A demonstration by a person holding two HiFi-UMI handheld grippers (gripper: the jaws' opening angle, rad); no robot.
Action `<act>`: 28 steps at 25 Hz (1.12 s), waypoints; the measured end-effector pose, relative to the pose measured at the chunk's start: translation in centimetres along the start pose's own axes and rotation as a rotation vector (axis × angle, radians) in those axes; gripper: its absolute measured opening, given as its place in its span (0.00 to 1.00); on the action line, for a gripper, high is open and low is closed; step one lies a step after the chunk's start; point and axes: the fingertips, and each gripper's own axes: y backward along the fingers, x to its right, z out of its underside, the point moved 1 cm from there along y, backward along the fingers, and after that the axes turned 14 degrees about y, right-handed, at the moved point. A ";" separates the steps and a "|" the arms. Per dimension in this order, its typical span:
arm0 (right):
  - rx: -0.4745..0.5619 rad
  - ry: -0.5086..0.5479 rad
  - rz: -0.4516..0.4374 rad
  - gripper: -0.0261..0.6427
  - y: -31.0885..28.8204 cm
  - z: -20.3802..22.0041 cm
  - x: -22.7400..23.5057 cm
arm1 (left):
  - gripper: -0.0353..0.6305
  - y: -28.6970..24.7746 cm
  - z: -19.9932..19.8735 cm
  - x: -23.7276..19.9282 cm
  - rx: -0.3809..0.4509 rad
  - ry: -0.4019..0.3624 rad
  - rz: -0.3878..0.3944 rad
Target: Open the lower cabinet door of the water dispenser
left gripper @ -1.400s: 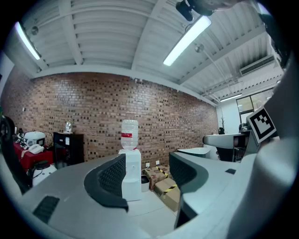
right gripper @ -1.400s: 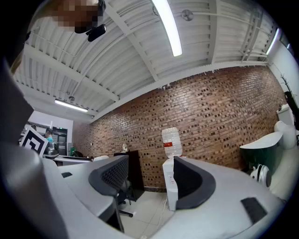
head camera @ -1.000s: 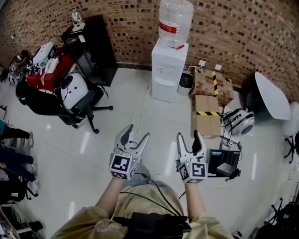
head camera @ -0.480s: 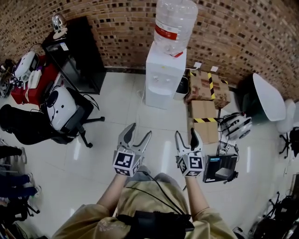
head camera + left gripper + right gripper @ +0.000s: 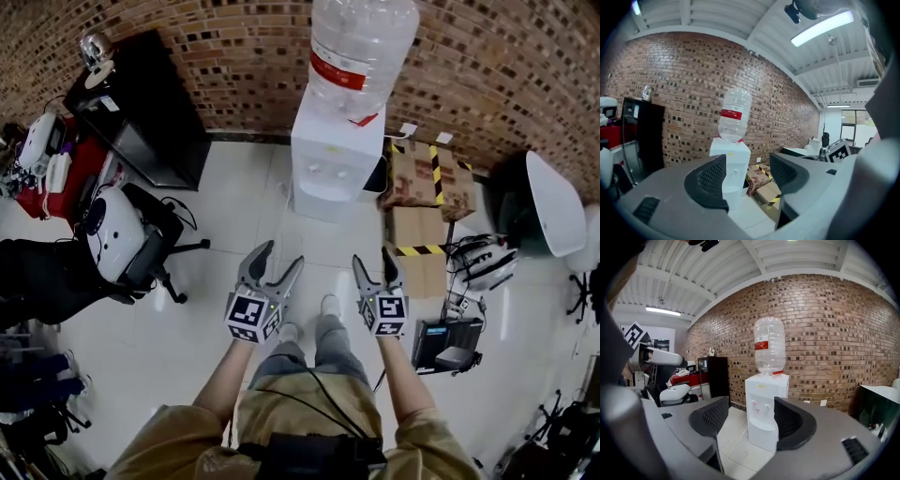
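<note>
The water dispenser (image 5: 334, 159) is a white, boxy floor unit standing against the brick wall (image 5: 234, 52), with a large clear bottle (image 5: 361, 47) bearing a red label turned upside down on its top. Its front shows two small taps (image 5: 761, 405) above a recess, and below that the lower cabinet door (image 5: 762, 437), a plain white panel that sits flush and closed. Cardboard boxes (image 5: 427, 173) with yellow-and-black tape stand just beside the dispenser on one side, and a black cabinet (image 5: 141, 103) stands well apart from it on the other. The left gripper (image 5: 279, 258) and right gripper (image 5: 373, 258) are held side by side over the pale tiled floor (image 5: 234, 216), well short of the dispenser and pointing toward it. Each has its jaws about half spread with nothing between them, only the distant dispenser seen through the gap.
</note>
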 end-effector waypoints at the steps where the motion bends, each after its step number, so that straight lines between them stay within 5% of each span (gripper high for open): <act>1: -0.016 0.007 -0.020 0.50 -1.7 1.3 0.7 | 0.47 -1.5 0.4 0.1 -0.010 -0.001 0.007; 9: -0.166 -0.035 -0.062 0.50 -14.3 17.5 5.0 | 0.47 -12.0 10.2 -5.5 -0.093 -0.021 -0.063; 18: -0.178 -0.005 -0.034 0.50 -30.6 38.2 6.3 | 0.47 -21.1 26.4 -16.9 -0.079 -0.044 -0.049; 28: -0.062 0.119 -0.065 0.50 -44.8 48.0 9.4 | 0.47 -25.7 36.5 -24.8 0.021 -0.043 -0.058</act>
